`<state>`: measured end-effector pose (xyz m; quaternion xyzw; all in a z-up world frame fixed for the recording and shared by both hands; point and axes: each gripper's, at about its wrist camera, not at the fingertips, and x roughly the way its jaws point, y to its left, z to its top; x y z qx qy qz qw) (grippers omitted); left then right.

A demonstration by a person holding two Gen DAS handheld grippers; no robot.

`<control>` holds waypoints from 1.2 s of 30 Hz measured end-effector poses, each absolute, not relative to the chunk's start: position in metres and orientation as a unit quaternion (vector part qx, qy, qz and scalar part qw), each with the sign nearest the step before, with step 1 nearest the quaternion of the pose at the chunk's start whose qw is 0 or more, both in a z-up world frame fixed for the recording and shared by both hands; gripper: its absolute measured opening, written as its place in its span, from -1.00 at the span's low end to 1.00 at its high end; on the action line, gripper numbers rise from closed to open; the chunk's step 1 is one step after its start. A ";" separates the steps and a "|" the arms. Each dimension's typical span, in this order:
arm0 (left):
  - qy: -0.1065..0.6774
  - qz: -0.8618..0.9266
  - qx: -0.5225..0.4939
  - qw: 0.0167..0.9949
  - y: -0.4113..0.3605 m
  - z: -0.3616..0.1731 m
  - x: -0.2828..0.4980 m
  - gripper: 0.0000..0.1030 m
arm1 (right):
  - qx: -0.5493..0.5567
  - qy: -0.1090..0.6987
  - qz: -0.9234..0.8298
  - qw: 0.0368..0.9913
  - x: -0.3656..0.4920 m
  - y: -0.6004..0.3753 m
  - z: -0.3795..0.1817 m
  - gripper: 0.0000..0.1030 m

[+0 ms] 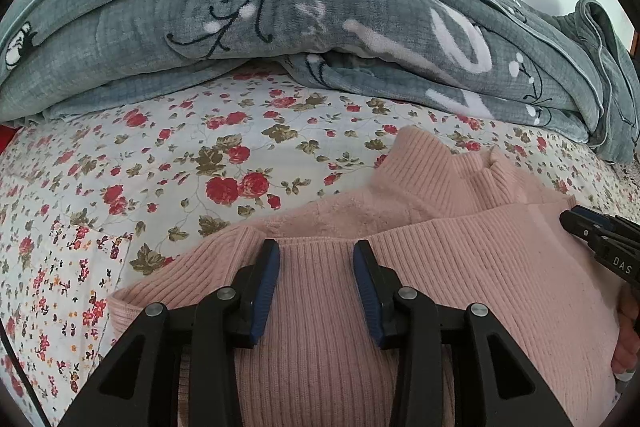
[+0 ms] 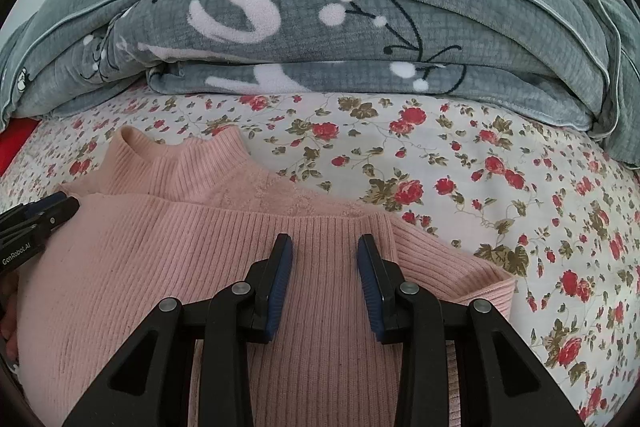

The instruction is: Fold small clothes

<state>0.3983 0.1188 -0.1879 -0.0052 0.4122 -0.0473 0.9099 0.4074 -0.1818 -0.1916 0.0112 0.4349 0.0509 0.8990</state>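
Note:
A pink ribbed sweater (image 1: 460, 267) lies on the flowered bedsheet (image 1: 180, 155), its high collar (image 1: 444, 167) pointing toward the blanket and a folded layer across the body. My left gripper (image 1: 316, 251) is open, its fingers over the folded edge on the sweater's left side. My right gripper (image 2: 325, 245) is open over the folded edge on the right side of the sweater (image 2: 160, 267). The right gripper shows at the right edge of the left wrist view (image 1: 600, 239); the left gripper shows at the left edge of the right wrist view (image 2: 36, 223).
A bulky grey blanket (image 1: 300, 11) with white and black patterns is piled along the far side of the bed, also in the right wrist view (image 2: 340, 27). Flowered sheet (image 2: 500, 167) lies around the sweater. A sleeve cuff (image 2: 496, 287) lies at the right.

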 end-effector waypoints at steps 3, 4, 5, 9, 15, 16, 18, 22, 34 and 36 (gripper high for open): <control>0.414 -0.047 -0.005 0.909 0.118 -0.188 0.398 -0.28 | 0.012 0.435 0.051 0.899 0.407 -0.182 -0.192 -0.33; 0.414 -0.047 -0.005 0.909 0.118 -0.188 0.398 -0.28 | 0.013 0.435 0.051 0.899 0.407 -0.182 -0.192 -0.33; 0.414 -0.047 -0.005 0.909 0.118 -0.188 0.398 -0.28 | 0.013 0.435 0.051 0.899 0.407 -0.182 -0.192 -0.33; 0.414 -0.047 -0.005 0.909 0.119 -0.188 0.398 -0.28 | 0.014 0.435 0.052 0.899 0.407 -0.182 -0.192 -0.33; 0.414 -0.047 -0.006 0.909 0.119 -0.188 0.398 -0.28 | 0.014 0.435 0.052 0.899 0.407 -0.181 -0.191 -0.33; 0.414 -0.047 -0.005 0.909 0.119 -0.188 0.398 -0.28 | 0.014 0.435 0.052 0.899 0.407 -0.182 -0.192 -0.33; 0.415 -0.047 -0.006 0.909 0.119 -0.188 0.398 -0.27 | 0.014 0.435 0.052 0.899 0.407 -0.182 -0.192 -0.33; 0.415 -0.047 -0.006 0.909 0.119 -0.187 0.398 -0.27 | 0.014 0.435 0.052 0.899 0.407 -0.182 -0.192 -0.33; 0.415 -0.047 -0.006 0.909 0.118 -0.186 0.397 -0.27 | 0.014 0.436 0.053 0.899 0.407 -0.182 -0.192 -0.33; 0.415 -0.049 -0.011 0.909 0.119 -0.185 0.397 -0.27 | 0.014 0.436 0.053 0.899 0.407 -0.182 -0.192 -0.33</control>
